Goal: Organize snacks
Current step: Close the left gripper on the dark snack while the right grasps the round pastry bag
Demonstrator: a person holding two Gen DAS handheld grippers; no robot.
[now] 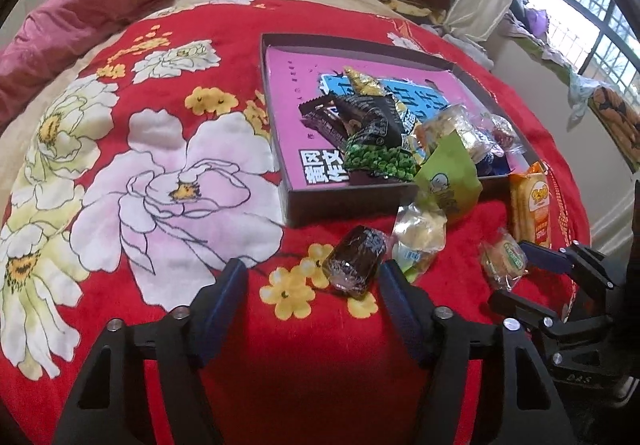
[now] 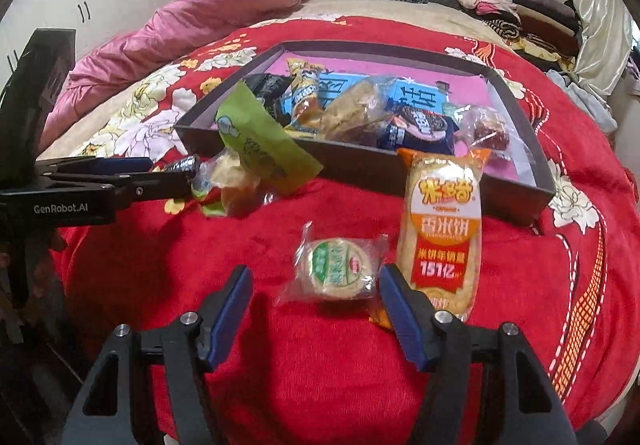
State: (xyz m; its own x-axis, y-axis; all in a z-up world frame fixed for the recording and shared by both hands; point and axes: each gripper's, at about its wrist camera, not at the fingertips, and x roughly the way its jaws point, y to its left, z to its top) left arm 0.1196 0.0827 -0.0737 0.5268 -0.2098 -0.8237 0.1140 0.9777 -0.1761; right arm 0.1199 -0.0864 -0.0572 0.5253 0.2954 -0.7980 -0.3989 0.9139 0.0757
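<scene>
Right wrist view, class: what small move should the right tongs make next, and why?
Probably close on the round pastry packet. It lies on the red blanket between the open right tongs, outside the box, and neither pad presses it yet.

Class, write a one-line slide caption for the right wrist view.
Right gripper, jaws open, straddles a round cake on the red blanket, beside a rice cracker pack and box.
</scene>
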